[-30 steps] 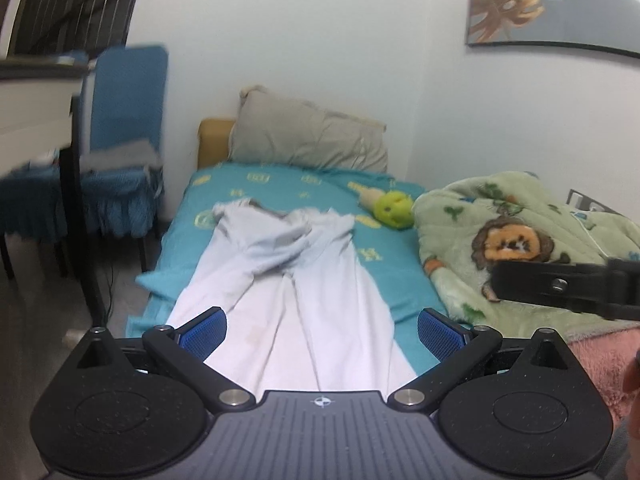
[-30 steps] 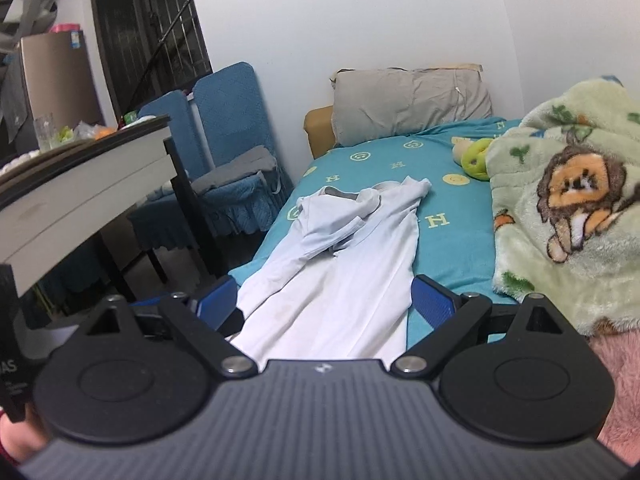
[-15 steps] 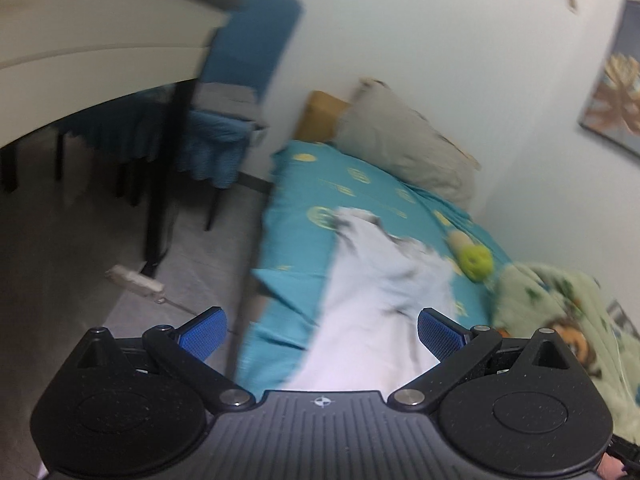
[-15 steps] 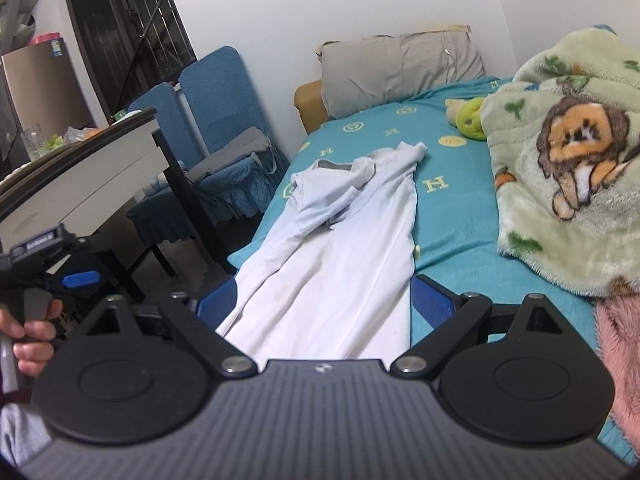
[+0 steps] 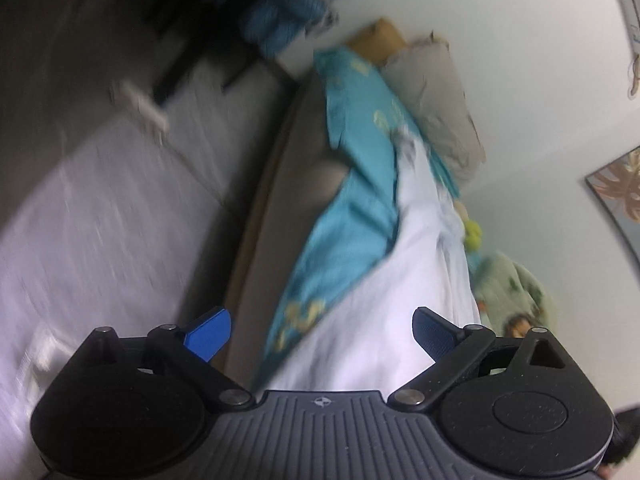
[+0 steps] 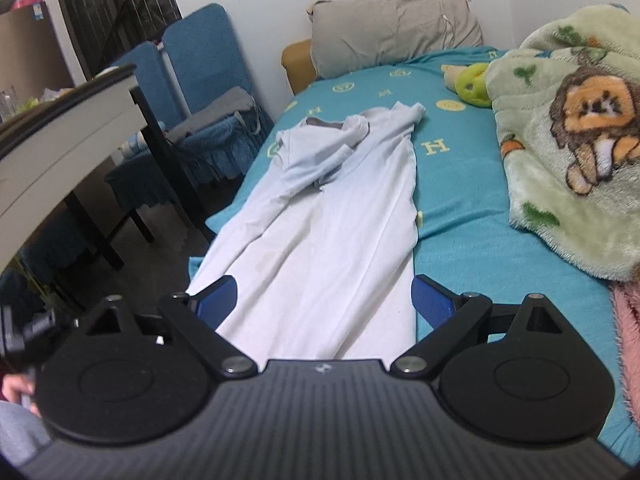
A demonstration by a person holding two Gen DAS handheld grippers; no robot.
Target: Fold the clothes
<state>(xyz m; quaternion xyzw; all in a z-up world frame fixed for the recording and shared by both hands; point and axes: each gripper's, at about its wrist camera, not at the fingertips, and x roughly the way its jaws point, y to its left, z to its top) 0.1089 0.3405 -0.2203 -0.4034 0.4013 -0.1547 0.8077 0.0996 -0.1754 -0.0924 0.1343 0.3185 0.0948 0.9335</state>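
**Both tongs spread, white garment flat on bed**

White garment (image 6: 332, 216) lies lengthwise on the teal bedsheet (image 6: 460, 184), collar end toward the grey pillow (image 6: 394, 30), hem end toward the camera. One sleeve is folded across the chest near the collar. The garment's left edge runs close to the bed's side, partly over it.

Right tongs (image 6: 324, 300) released, blue pads wide apart, nothing between them; they hover over the hem end, one pad on each side of the cloth, contact not clear.

Left tongs (image 5: 322, 330) also released, pads wide apart and empty. That view is rolled and motion-blurred; the tongs sit at the bed's edge, left pad over the floor (image 5: 120, 216), right pad over the white cloth (image 5: 380, 320).

Green lion-print blanket (image 6: 572, 128) is bunched on the right side of the bed, apart from the garment. Green plush toy (image 6: 474, 84) lies near the pillow, just beside the blanket. Blue chairs (image 6: 200, 80) and a white tabletop (image 6: 60, 132) stand left of the bed. Part of a hand (image 6: 16, 388) shows at the lower left of the right wrist view.
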